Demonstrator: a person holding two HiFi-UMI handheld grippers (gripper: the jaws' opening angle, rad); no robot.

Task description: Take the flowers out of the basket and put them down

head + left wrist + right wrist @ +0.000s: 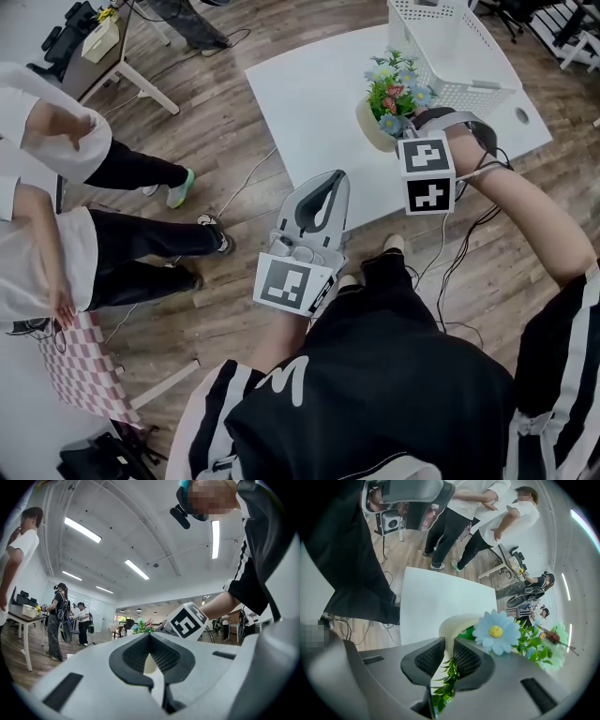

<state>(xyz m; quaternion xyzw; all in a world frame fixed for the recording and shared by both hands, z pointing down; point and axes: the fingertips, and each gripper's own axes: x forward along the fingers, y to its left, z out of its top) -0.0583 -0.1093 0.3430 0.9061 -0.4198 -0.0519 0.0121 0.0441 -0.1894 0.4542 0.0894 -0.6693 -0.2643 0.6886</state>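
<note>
Underfoot, a wooden floor (216, 122) fills most of the head view, and a white table (309, 103) stands on it ahead of the person holding the grippers. Off to the left two bystanders in white tops and dark trousers (56, 253) stand on the floor, with a pink checkered cloth (80, 366) below them. At the table's far right corner sits a white perforated basket (450, 47), upright.

Short of the table's near edge and above the floor, the left gripper (333, 178) points toward the table. In the left gripper view its fingertips (150, 635) meet with nothing between them, and only a narrow slit shows lower down between the pads.

The right gripper (412, 120) reaches in from the right and points steeply down over the table, its marker cube (427, 175) facing the head camera. Its pads (429, 656) pinch the rim of the cream pot, one pad outside the wall and one inside among the green leaves.

The pot of flowers (389, 105) is outside the basket, just beside its near left corner, upright, over the table near the front edge. Whether its base touches the tabletop cannot be told. A pale blue daisy with a yellow centre (496, 632) shows just beyond the right pad.
</note>
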